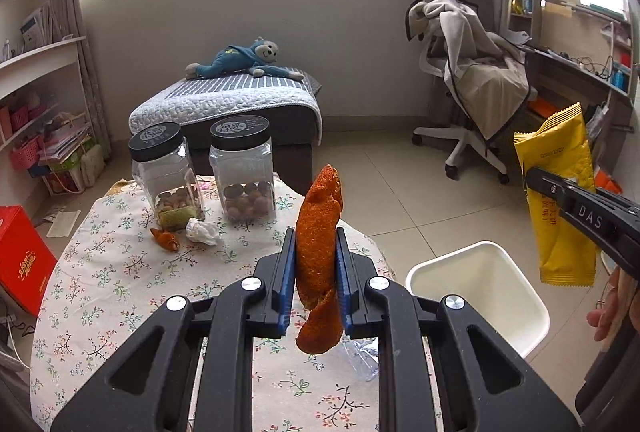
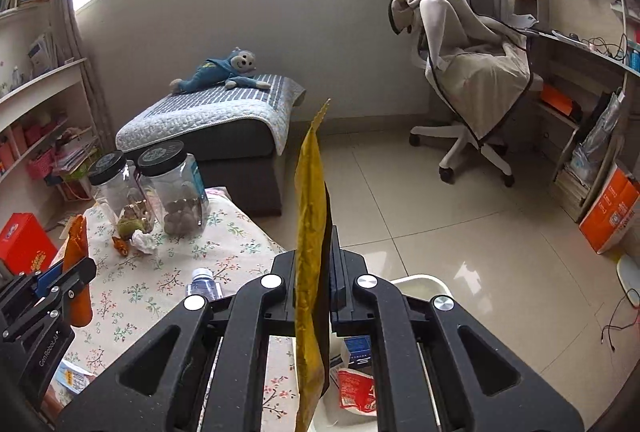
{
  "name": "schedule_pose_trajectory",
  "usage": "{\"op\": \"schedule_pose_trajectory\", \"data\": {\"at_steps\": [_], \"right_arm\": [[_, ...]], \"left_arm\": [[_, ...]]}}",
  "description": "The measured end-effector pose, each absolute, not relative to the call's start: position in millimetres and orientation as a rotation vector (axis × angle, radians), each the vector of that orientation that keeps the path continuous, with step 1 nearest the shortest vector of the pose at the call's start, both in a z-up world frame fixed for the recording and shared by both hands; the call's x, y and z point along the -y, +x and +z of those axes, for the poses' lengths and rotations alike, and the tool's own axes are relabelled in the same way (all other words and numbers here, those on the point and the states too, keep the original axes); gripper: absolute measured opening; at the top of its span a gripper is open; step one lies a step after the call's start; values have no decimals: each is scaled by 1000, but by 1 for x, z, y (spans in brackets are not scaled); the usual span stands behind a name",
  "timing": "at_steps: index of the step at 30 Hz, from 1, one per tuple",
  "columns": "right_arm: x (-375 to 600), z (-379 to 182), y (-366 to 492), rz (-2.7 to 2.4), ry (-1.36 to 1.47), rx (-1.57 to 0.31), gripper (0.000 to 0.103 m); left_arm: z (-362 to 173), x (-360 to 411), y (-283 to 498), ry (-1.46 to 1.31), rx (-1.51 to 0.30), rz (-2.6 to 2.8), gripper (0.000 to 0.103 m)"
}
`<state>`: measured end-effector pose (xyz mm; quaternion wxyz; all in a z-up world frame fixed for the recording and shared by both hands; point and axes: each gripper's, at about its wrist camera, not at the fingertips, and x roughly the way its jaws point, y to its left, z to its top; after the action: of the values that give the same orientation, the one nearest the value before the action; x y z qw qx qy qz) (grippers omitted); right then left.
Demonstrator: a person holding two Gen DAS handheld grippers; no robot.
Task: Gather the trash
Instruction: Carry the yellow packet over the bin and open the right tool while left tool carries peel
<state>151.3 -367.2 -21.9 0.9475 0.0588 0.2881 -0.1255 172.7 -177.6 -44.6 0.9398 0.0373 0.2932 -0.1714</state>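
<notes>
My left gripper (image 1: 316,244) is shut on a long piece of orange peel (image 1: 319,228) and holds it above the floral table (image 1: 120,284). My right gripper (image 2: 316,232) is shut on a yellow snack wrapper (image 2: 309,216), which also shows in the left wrist view (image 1: 560,192), above the white trash bin (image 1: 516,312). A small orange peel (image 1: 165,239) and a crumpled white tissue (image 1: 203,231) lie on the table by the jars. The bin holds a red wrapper (image 2: 356,390).
Two black-lidded clear jars (image 1: 166,172) (image 1: 243,172) stand at the table's far side. A clear plastic bottle (image 2: 204,286) lies on the table near the bin. A red box (image 1: 20,260) is at the left; an ottoman and office chair stand beyond.
</notes>
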Motion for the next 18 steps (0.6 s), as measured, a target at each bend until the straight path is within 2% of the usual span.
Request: {"op": "schedule_pose_trajectory", "data": {"at_steps": [2, 3, 4, 5, 6, 9, 10, 13, 16, 18], "right_arm": [[381, -22, 146, -281, 147, -589, 10], [389, -22, 144, -295, 158, -588, 15], [397, -23, 142, -307, 170, -588, 30], [405, -22, 139, -323, 186, -581, 39], [412, -21, 136, -338, 203, -572, 52], [433, -18, 125, -381, 260, -544, 59], [441, -16, 121, -397, 283, -533, 66], [463, -11, 107, -458, 350, -485, 80], [481, -7, 95, -510, 399, -448, 89], [491, -6, 88, -541, 420, -432, 90]], "left_arm": [[-46, 193, 170, 85, -602, -368, 18], [-47, 201, 169, 87, -603, -376, 18], [-48, 207, 167, 84, -605, -384, 18], [-49, 214, 167, 78, -609, -393, 18], [-50, 221, 166, 72, -616, -401, 18], [-55, 244, 165, 56, -646, -431, 18], [-56, 252, 165, 53, -657, -441, 18], [-59, 274, 164, 47, -679, -467, 18], [-59, 294, 162, 41, -695, -489, 18], [-58, 307, 161, 43, -701, -504, 18]]}}
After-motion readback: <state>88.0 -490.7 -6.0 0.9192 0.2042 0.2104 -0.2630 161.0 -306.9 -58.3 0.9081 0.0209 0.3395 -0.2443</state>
